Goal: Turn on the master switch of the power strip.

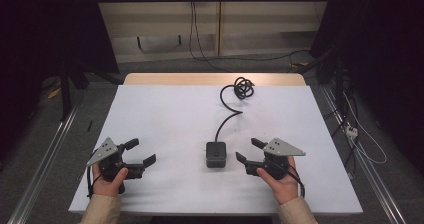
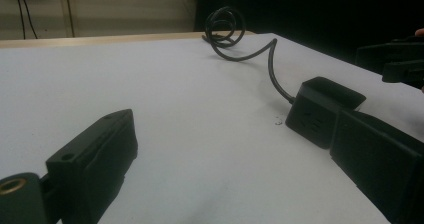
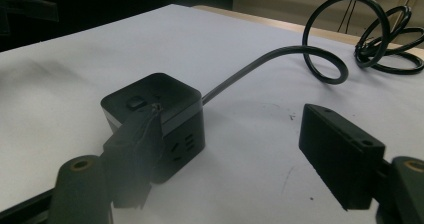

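Fingers on both grippers apart, nothing between them: left gripper (image 1: 139, 152) jaws spread wide over bare tabletop, right gripper (image 1: 249, 150) jaws spread too, one jaw near the cube's side. Flat white rectangular table (image 1: 165, 114) with a light wood far edge carries everything. Black round power cable (image 1: 230, 111) runs from the cube's far face and ends in loose coils near the far edge. Small black plastic cube power socket (image 1: 216, 154) sits upright between the grippers, closer to the right one; outlet slots on its side, small button on top.
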`<state>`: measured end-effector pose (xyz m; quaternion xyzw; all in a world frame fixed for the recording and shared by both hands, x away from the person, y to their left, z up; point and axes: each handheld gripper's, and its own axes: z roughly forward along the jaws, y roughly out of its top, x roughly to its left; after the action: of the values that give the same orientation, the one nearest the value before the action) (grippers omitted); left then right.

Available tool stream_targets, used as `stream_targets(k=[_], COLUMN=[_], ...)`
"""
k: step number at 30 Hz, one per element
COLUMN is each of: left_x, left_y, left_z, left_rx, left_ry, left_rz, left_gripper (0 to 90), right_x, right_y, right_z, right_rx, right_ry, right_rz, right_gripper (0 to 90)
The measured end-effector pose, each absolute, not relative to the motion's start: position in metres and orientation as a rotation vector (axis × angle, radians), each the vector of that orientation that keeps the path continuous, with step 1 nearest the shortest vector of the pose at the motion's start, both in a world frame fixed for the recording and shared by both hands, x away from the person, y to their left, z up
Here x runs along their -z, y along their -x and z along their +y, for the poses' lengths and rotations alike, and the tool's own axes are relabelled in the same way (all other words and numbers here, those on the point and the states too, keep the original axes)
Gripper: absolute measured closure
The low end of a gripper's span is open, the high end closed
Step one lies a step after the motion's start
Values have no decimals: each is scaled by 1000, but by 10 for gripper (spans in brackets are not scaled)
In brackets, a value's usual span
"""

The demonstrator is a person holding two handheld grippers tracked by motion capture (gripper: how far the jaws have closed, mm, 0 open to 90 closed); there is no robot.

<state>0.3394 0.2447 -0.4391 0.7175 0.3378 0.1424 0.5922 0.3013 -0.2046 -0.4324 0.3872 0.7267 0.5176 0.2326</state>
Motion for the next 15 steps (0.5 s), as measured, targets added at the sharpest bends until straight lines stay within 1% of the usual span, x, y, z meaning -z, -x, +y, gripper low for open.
stream_targets(k=[3,15], left_x=[439,439], left_y=[-339,-340], left_z=[245,245], left_rx=[-331,-332], left_ry=[-1669,-1672], left_rz=[785,785], left_gripper=[45,45], right_x=[432,429], right_y=[-302,-307], right_z=[-203,-196], right_rx=[-1418,-1428], right_ry=[-1067,-1074], right_rz=[2004,2028], right_gripper=[272,366])
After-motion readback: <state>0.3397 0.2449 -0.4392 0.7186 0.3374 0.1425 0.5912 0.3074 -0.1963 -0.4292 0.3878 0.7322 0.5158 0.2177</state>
